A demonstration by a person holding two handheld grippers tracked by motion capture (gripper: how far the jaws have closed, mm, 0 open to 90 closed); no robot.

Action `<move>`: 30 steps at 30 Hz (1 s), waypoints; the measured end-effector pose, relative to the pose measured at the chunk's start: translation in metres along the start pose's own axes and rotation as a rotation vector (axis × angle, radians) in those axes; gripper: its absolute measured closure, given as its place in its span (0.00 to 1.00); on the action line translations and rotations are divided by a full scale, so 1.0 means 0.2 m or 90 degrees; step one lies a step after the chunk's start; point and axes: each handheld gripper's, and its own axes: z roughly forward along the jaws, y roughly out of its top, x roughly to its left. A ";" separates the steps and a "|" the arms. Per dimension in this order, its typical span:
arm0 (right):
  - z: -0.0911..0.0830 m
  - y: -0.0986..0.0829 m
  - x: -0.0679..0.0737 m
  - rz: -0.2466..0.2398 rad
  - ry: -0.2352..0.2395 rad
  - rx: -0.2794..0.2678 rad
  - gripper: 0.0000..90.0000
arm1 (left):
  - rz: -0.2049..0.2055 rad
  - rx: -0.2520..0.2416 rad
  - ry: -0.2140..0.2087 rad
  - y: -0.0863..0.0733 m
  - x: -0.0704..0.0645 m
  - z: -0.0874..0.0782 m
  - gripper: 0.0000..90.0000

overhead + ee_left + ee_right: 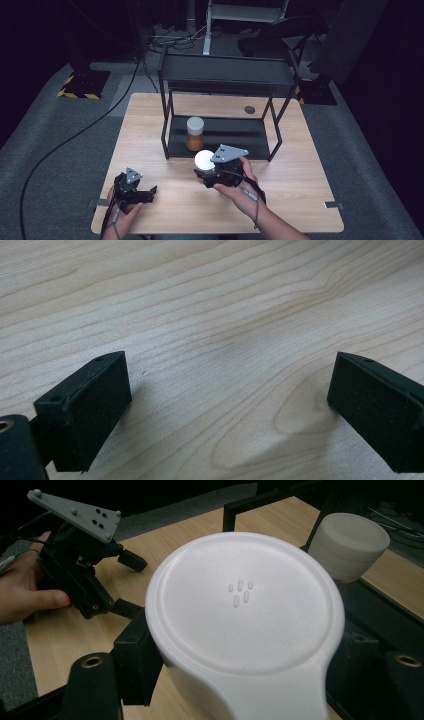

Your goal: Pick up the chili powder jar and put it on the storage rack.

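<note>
A jar with a wide white lid (245,605) sits between the jaws of my right gripper (245,665), which is shut on it. From above, that jar (203,159) is just in front of the black rack's lower shelf (235,137), held at the table's middle by my right gripper (206,172). A second jar (195,133) with orange contents and a white cap stands on that lower shelf; it is also at the upper right (352,542). My left gripper (148,193) rests low at the front left, jaws wide open (227,405) over bare wood.
The black two-tier rack (227,70) takes up the back half of the wooden table (300,190). A dark round grommet (249,109) is set into the tabletop behind the rack. A cable (60,145) trails over the grey floor at the left.
</note>
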 end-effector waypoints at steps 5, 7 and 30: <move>0.01 0.04 -0.03 -0.005 -0.006 -0.003 0.34 | 0.000 0.000 0.000 0.00 0.00 0.00 0.04; 0.02 0.05 -0.04 -0.004 -0.008 -0.003 0.34 | 0.000 0.000 0.000 0.00 0.00 0.00 0.04; 0.08 0.12 -0.25 0.012 -0.035 -0.001 0.34 | -0.001 0.000 0.000 0.00 0.00 0.00 0.04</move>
